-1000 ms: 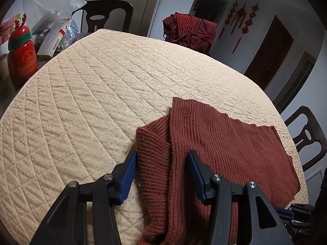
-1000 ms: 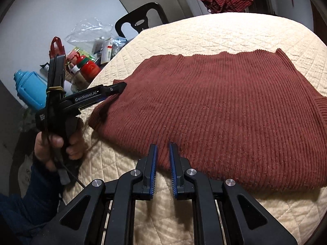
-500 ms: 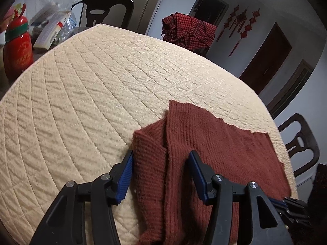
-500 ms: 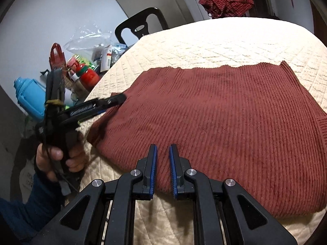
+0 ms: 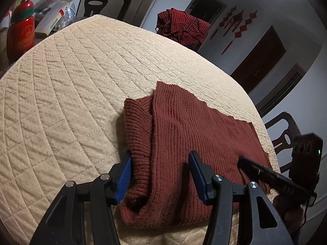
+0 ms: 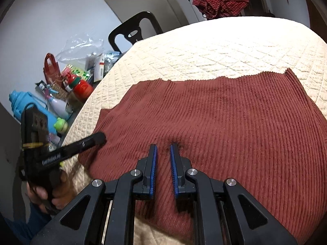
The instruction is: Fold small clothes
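A rust-red ribbed knit sweater (image 5: 194, 134) lies flat on the quilted cream tablecloth (image 5: 71, 94), its sleeve folded in along the left side. It fills the right wrist view (image 6: 224, 126) too. My left gripper (image 5: 160, 161) is open wide, its jaws straddling the sweater's folded near-left edge. My right gripper (image 6: 163, 155) is open with a narrow gap, its tips low over the sweater's near edge, nothing between the pads. Each gripper shows in the other's view: the right one (image 5: 243, 161) and the left one (image 6: 98, 138).
A red checked garment (image 5: 184, 26) hangs on a chair beyond the table. Black chairs (image 5: 106, 2) stand at the back left and right (image 5: 284, 134). A red Christmas bottle (image 5: 20, 32), boxes, bags and a blue bottle (image 6: 24, 104) crowd a side surface at the left.
Both grippers have moved forward over the sweater's near edge. The right gripper's tips now lie over the fabric and it has come into the left wrist view.
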Available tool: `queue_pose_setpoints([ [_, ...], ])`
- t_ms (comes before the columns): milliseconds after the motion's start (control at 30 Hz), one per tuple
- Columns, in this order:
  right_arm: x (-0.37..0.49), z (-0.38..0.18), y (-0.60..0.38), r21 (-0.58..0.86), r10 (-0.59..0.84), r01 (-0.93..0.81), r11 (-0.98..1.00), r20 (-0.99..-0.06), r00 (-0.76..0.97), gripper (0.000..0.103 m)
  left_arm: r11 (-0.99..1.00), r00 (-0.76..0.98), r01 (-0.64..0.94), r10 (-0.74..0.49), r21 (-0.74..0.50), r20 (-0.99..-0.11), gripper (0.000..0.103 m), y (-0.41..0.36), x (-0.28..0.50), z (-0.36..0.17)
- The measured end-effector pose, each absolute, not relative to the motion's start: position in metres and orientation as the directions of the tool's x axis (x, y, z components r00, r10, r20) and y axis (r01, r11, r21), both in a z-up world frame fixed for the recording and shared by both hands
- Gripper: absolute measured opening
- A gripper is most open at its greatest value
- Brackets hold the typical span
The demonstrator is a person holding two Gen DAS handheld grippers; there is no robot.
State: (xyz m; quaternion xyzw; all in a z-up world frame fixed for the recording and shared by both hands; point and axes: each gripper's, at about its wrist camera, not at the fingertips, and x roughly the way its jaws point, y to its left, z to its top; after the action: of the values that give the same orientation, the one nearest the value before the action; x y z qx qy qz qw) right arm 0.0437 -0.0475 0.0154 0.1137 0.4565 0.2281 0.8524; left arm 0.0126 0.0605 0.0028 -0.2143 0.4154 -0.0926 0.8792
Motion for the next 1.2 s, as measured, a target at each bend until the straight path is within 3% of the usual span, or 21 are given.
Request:
queue_pose_setpoints([
  [133, 0.019, 0.017, -0.047, 0.400, 0.507, -0.316, 0.861, -0.728, 0.461, 0.013, 0.894, 0.640, -0.014, -0.337, -0.448, -0.691, 0.054, 0.060, 0.013, 0.003],
  [200, 0.006, 0.016, -0.049, 0.411, 0.521, -0.323, 0.852, -0.725, 0.451, 0.013, 0.895, 0.643, -0.024, -0.327, -0.445, -0.692, 0.049, 0.061, 0.012, 0.002],
  [267, 0.000, 0.015, -0.051, 0.422, 0.530, -0.324, 0.846, -0.725, 0.439, 0.013, 0.890, 0.645, -0.032, -0.329, -0.454, -0.690, 0.032, 0.063, 0.012, 0.002],
  [367, -0.003, 0.013, -0.056, 0.443, 0.544, -0.317, 0.838, -0.718, 0.434, 0.013, 0.874, 0.644, -0.031, -0.353, -0.484, -0.679, 0.021, 0.066, 0.012, 0.001],
  [667, -0.005, 0.033, -0.092, 0.430, 0.501, -0.261, 0.864, -0.690, 0.522, 0.013, 0.827, 0.700, 0.060, -0.434, -0.559, -0.567, 0.016, 0.050, 0.012, 0.047],
  [933, -0.019, 0.047, -0.144, 0.426, 0.419, -0.148, 0.892, -0.661, 0.623, 0.013, 0.792, 0.662, 0.282, -0.569, -0.542, -0.487, 0.016, -0.033, 0.030, 0.097],
  [1033, -0.024, 0.048, -0.159, 0.427, 0.388, -0.105, 0.898, -0.656, 0.647, 0.013, 0.765, 0.597, 0.359, -0.629, -0.535, -0.498, 0.016, -0.077, 0.039, 0.092],
  [1200, -0.032, 0.048, -0.179, 0.440, 0.360, -0.052, 0.897, -0.656, 0.663, 0.013, 0.744, 0.445, 0.407, -0.668, -0.530, -0.596, 0.016, -0.133, 0.054, 0.050],
])
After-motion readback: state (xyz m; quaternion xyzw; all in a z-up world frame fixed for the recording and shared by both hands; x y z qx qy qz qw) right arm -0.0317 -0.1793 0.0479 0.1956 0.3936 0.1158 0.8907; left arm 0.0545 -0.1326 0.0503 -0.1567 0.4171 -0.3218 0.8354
